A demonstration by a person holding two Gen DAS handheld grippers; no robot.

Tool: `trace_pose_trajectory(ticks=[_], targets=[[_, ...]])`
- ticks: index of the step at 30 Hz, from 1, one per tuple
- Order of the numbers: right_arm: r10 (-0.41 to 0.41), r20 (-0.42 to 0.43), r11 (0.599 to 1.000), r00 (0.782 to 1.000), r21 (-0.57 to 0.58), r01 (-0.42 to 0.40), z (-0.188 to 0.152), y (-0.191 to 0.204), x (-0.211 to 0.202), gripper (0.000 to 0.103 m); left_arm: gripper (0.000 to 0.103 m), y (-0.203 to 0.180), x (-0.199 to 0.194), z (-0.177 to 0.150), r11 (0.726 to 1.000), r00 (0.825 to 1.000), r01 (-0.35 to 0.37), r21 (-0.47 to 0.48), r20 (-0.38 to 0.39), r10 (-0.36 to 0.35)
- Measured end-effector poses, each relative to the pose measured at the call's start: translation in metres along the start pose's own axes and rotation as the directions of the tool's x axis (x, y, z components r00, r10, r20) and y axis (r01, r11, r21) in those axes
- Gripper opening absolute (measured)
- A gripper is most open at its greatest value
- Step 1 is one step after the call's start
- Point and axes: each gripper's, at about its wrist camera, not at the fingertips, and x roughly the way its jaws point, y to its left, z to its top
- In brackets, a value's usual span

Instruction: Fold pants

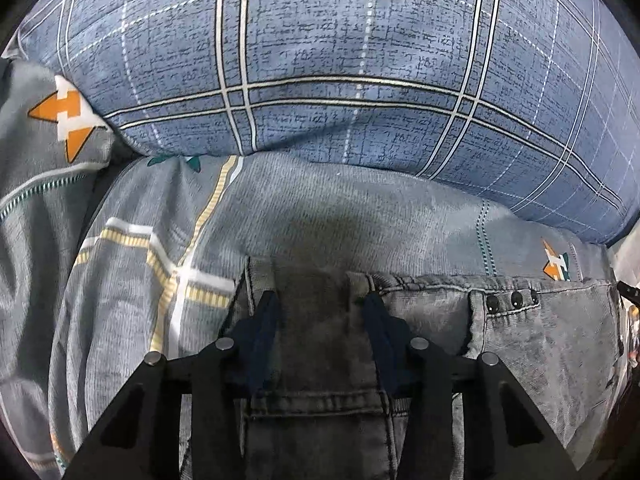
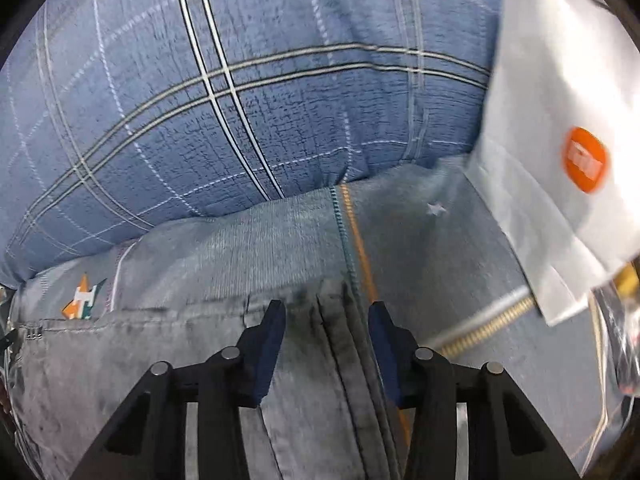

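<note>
Left wrist view first: the left gripper (image 1: 320,300) is poised over the waistband end of the grey jeans (image 1: 540,340), which are laid flat on a patterned bed sheet (image 1: 320,208) just below a blue plaid pillow (image 1: 320,60). Its jaws are spread, with denim lying between them but not pinched. Three dark rivets (image 1: 514,300) are seen beside the fly, right of the jaws.

Right wrist view now: the right gripper (image 2: 327,314) is set over the jeans' other top corner, a dark seam (image 2: 340,340) running between its jaws, which are likewise parted and pressing on nothing. A white bag with an orange dot (image 2: 560,160) is seen at the far right, off the garment.

The step in hand is judged to be the taking of the top edge at both corners, for a fold. What is called for next: both pairs of jaws to be lowered and closed on the edge together, so the denim is lifted evenly. The cloth looks heavy, washed-out grey, fairly smooth.
</note>
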Motion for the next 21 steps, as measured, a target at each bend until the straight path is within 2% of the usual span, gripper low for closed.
trace_pose_trajectory(ticks=[4,5,7,10,12,21], targets=[[-0.022,-0.023,0.999,0.999,-0.036,0.022,0.002,0.012,0.023,0.032,0.038,-0.002,0.003,0.004,1.000,1.000,0.000,0.002,0.004,0.000],[-0.029,-0.012,0.999,1.000,-0.036,0.029,0.003,0.012,0.023,0.020,0.035,-0.003,0.004,0.005,1.000,1.000,-0.004,0.004,0.004,0.004],[-0.043,0.009,0.998,0.999,-0.035,0.044,0.005,0.013,0.020,0.016,0.001,-0.005,0.006,0.007,0.999,0.999,-0.033,0.017,0.005,0.033],[-0.064,0.047,0.996,0.997,-0.062,0.067,0.004,0.019,0.009,0.015,0.001,-0.008,0.008,0.010,0.998,0.998,-0.057,0.022,-0.007,0.057],[-0.056,0.086,0.997,0.995,-0.039,0.060,0.003,0.018,-0.005,0.015,0.000,-0.011,0.005,0.011,0.999,0.999,-0.052,0.009,-0.002,0.052],[0.009,0.200,1.000,0.980,0.020,-0.013,-0.012,0.008,-0.070,0.015,0.000,-0.025,-0.072,0.009,0.999,0.992,0.021,0.038,0.121,-0.025]])
